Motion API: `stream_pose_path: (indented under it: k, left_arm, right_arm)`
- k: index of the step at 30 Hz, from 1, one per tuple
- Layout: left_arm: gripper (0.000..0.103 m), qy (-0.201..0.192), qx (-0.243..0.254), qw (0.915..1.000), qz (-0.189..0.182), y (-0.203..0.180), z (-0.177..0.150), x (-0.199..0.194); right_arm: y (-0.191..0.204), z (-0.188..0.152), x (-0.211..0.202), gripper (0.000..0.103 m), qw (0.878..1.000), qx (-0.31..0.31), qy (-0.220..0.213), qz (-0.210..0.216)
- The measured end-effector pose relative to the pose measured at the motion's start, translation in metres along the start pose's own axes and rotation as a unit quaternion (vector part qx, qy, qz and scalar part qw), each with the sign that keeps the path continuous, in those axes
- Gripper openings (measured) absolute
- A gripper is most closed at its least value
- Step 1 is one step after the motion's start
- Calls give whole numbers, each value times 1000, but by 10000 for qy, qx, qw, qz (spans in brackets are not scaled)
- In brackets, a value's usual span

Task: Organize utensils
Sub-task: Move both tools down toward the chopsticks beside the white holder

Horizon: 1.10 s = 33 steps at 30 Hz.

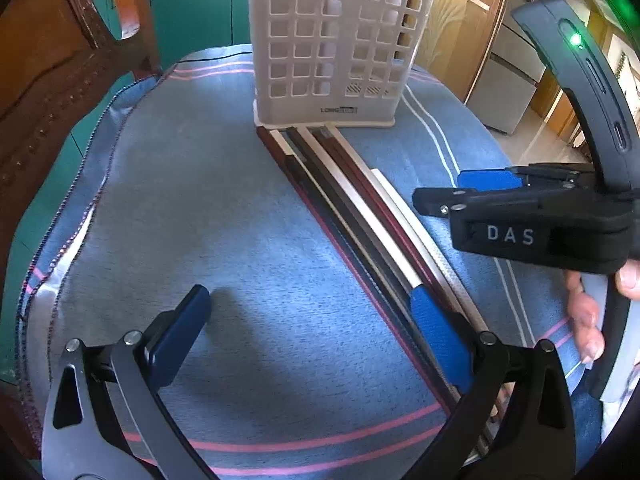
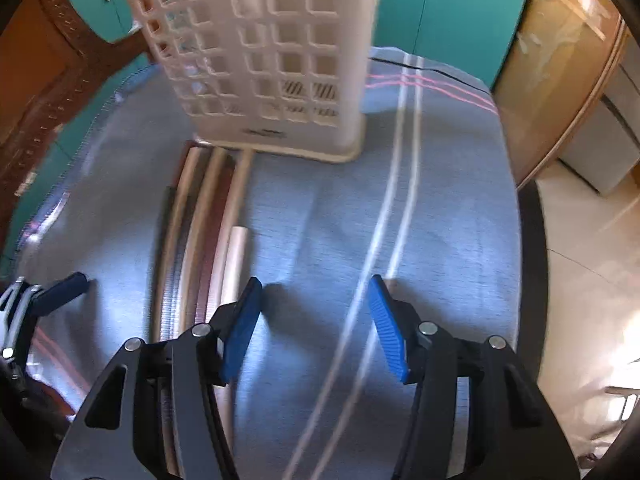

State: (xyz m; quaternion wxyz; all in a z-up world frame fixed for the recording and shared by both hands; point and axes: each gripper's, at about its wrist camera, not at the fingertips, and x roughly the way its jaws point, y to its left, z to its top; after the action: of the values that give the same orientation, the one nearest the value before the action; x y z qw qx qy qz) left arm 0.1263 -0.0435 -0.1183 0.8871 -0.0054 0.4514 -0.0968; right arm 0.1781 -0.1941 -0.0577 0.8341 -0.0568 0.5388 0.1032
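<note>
Several chopsticks (image 1: 360,216), white, dark red and black, lie side by side on the blue cloth, with their far ends at the foot of a white perforated utensil basket (image 1: 336,48). My left gripper (image 1: 310,336) is open wide just above the cloth. Its right pad (image 1: 440,340) is over the near part of the chopsticks. My right gripper (image 1: 444,192), held by a hand, hovers to the right of the row. In the right wrist view my right gripper (image 2: 316,328) is open over bare cloth, with the chopsticks (image 2: 208,232) to its left and the basket (image 2: 272,60) ahead.
The striped blue cloth (image 1: 240,208) covers a small table whose edges fall away left and right. A wooden chair (image 1: 60,80) stands at the left and teal cabinets (image 2: 452,12) behind. Tiled floor (image 2: 580,260) shows at the right. A left gripper finger (image 2: 68,286) shows at the left edge.
</note>
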Motion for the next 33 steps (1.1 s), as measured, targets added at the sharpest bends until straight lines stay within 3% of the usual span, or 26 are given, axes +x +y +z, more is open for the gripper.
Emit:
stream_pose_path:
  k: [7,11,18,21,28,33]
  left_arm:
    - [101,47,-53,9999,155,4,-4,-2]
    - [101,93,-252,9988,399,21,-5,-4]
    - [101,116,-130,9983,563,24,-9,-5]
    - [101,118,-165,9981,589,26,-10,-6]
    - [101,114,-163,9980,599,27,-10,-6]
    - [101,129,-173,9978,629,26,-9,-5]
  right_arm:
    - [5,-7,-11,56,9987,40,-109,506]
    - [15,-3,-9,59,9992,-31,-129,389]
    - [24,5,6,61,9996,-112,-107,246]
    - [38,3,11,64,9988,-409,-221,-167]
    - [8,7,17,64,9996,218,-111,-172]
    - [9,7,20,64,9994,117,-168,-272]
